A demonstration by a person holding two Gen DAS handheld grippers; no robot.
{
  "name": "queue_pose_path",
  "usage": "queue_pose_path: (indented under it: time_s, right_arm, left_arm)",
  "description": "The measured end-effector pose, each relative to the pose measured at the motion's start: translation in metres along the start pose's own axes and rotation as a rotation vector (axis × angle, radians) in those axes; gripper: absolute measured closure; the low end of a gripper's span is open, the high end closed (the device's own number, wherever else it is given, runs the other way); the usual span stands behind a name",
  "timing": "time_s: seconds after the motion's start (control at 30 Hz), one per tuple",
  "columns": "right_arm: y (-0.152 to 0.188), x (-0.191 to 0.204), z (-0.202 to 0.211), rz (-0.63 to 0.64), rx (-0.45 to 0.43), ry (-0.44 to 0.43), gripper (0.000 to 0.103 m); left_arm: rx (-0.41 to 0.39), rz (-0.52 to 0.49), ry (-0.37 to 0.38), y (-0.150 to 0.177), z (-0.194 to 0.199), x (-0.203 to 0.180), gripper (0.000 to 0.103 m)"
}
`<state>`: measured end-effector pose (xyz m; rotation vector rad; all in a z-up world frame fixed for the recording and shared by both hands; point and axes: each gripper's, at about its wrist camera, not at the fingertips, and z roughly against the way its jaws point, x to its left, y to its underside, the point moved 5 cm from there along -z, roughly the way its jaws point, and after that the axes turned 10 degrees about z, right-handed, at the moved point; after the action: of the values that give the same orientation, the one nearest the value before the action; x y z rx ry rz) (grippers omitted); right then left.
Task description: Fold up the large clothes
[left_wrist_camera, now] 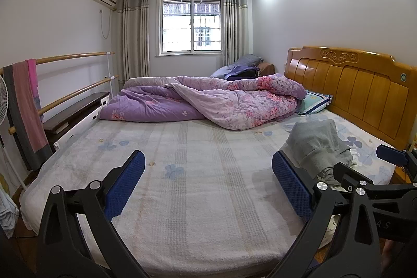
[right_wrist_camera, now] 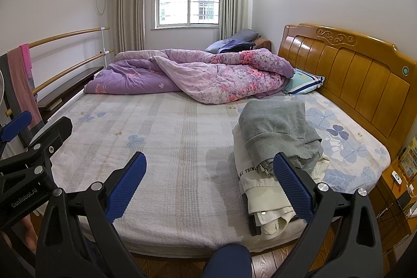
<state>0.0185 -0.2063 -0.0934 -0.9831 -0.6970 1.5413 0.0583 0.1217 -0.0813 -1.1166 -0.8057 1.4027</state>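
A folded grey garment (right_wrist_camera: 276, 132) lies on top of a folded white garment (right_wrist_camera: 263, 189) near the bed's front right corner. The grey one also shows in the left wrist view (left_wrist_camera: 316, 142). My right gripper (right_wrist_camera: 208, 173) is open and empty, held above the bed's front edge, its right finger just in front of the stack. My left gripper (left_wrist_camera: 208, 173) is open and empty over the bare sheet, left of the stack. The right gripper shows at the right edge of the left wrist view (left_wrist_camera: 391, 173), and the left gripper at the left edge of the right wrist view (right_wrist_camera: 26, 147).
The bed (right_wrist_camera: 161, 137) has a pale checked sheet. A crumpled purple floral duvet (right_wrist_camera: 198, 74) and a pillow (right_wrist_camera: 305, 81) lie at the far side. A wooden headboard (right_wrist_camera: 351, 74) stands on the right, a rail with hanging towels (left_wrist_camera: 26, 106) on the left.
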Motion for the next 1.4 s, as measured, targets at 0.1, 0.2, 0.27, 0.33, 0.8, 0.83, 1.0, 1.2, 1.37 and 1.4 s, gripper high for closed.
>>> queue_pose_path:
  time_s: [0.1, 0.2, 0.27, 0.33, 0.8, 0.83, 1.0, 1.2, 1.37, 1.4]
  right_arm:
    - [0.0001, 0.0002, 0.0002, 0.000, 0.000, 0.000, 0.009]
    - [0.0000, 0.0005, 0.0005, 0.002, -0.002, 0.003, 0.009]
    - [-0.0003, 0.0003, 0.0005, 0.004, -0.001, 0.005, 0.009]
    - [-0.0010, -0.0004, 0.0006, 0.006, -0.003, 0.009, 0.009]
    - [-0.0015, -0.0023, 0.0002, 0.005, 0.000, 0.013, 0.009]
    - [-0.0016, -0.0025, 0.0001, 0.005, 0.001, 0.012, 0.009]
    - [-0.0013, -0.0037, -0.0001, 0.004, 0.002, 0.013, 0.009]
    - [0.0008, -0.0041, 0.0001, -0.002, 0.009, 0.019, 0.009]
    - [0.0029, -0.0057, -0.0025, -0.011, 0.019, 0.026, 0.009]
    - [0.0029, -0.0057, -0.0022, -0.010, 0.018, 0.028, 0.009]
  left_arm:
    - [0.000, 0.001, 0.001, -0.0002, -0.0001, -0.0003, 0.005]
    - [0.001, 0.000, 0.000, 0.0000, -0.0001, -0.0003, 0.005]
    - [-0.001, 0.000, 0.000, -0.0003, -0.0001, -0.0010, 0.005]
    - [0.000, 0.001, 0.001, 0.0000, 0.0000, -0.0003, 0.005]
    - [0.008, 0.008, 0.007, -0.0002, -0.0045, -0.0023, 0.005]
    - [0.008, 0.008, 0.007, -0.0003, -0.0052, -0.0024, 0.005]
    - [0.011, 0.008, 0.015, 0.0003, -0.0054, -0.0029, 0.005]
    - [0.019, 0.015, 0.041, 0.0017, -0.0086, -0.0043, 0.005]
    - [0.011, 0.009, 0.050, 0.0015, -0.0080, -0.0069, 0.005]
    - [0.012, 0.009, 0.050, 0.0021, -0.0073, -0.0073, 0.005]
